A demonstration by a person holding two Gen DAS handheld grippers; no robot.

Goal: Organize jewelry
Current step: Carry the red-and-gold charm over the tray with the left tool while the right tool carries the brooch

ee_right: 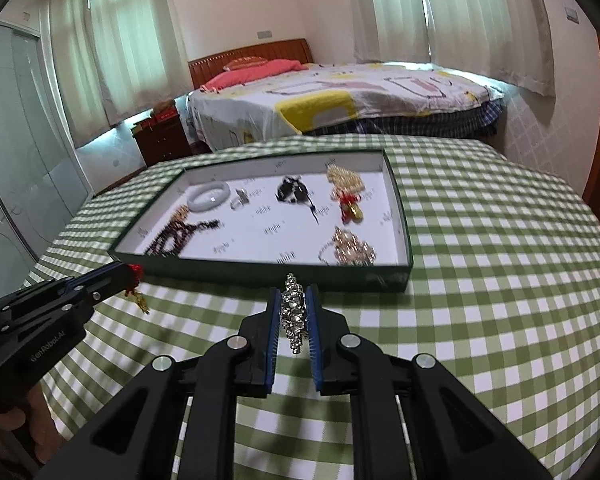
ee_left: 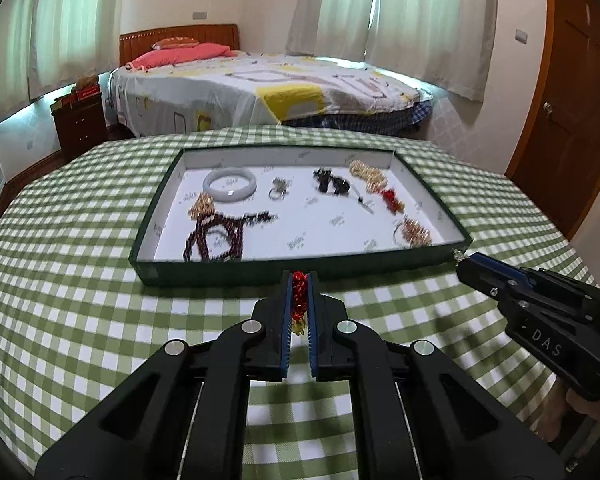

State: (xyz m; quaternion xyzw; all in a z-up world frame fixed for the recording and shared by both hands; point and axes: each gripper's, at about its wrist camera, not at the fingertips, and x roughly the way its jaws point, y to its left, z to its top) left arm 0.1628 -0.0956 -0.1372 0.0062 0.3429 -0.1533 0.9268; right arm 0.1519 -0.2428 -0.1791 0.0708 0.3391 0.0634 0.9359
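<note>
A dark green tray with a white lining lies on the checked table, also in the right wrist view. In it lie a white bangle, a dark bead necklace, a small silver ring, black pieces, and gold and red ornaments. My left gripper is shut on a red and gold ornament, just in front of the tray's near wall. My right gripper is shut on a silver crystal piece, near the tray's front right corner.
The table has a green and white checked cloth. Behind it stand a bed with a patterned sheet, a dark nightstand and curtained windows. A brown door is at the right.
</note>
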